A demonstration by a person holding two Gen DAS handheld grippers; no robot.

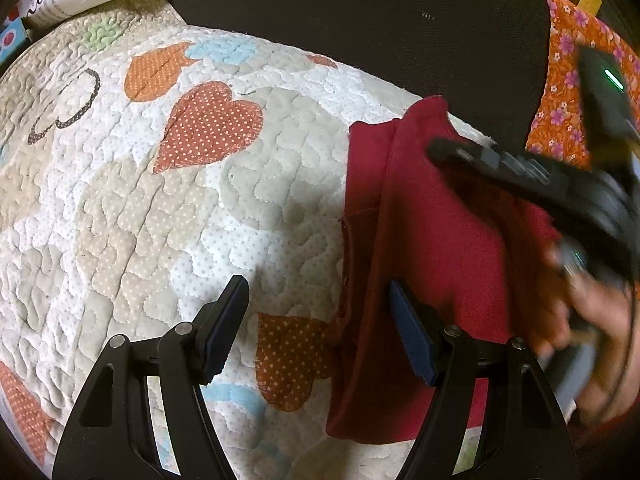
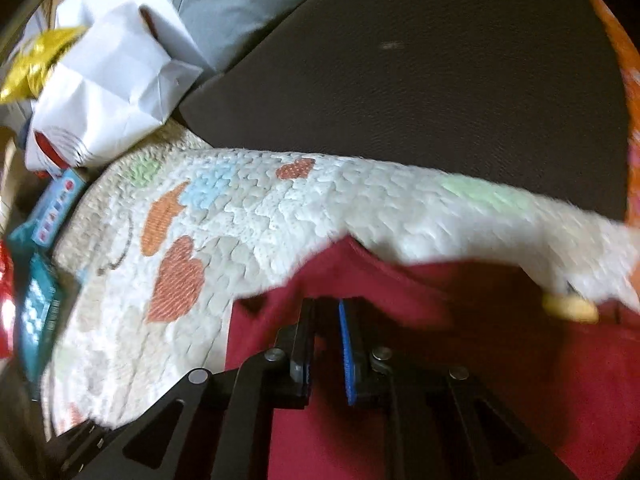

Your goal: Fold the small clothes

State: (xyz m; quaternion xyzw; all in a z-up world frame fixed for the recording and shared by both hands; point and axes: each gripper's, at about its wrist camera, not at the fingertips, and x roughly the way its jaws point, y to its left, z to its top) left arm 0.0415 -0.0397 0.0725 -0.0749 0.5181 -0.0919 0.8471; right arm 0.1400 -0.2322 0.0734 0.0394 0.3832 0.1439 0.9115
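A small dark red garment [image 1: 420, 240] lies partly folded on a quilted blanket with heart patches [image 1: 180, 208]. My left gripper [image 1: 320, 312] is open and empty just above the blanket, its right finger over the garment's left edge. My right gripper [image 2: 326, 316] is nearly closed, its jaws a narrow gap apart, low over the red garment [image 2: 460, 360]; whether cloth is pinched between the pads is hard to tell. In the left wrist view the right gripper's body [image 1: 540, 184] and the hand holding it hover blurred over the garment's right side.
A dark brown padded surface [image 1: 360, 32] lies behind the blanket. An orange floral cloth [image 1: 568, 92] is at the far right. White paper bags [image 2: 108, 80], a gold wrapper and teal boxes [image 2: 44, 272] crowd the left side.
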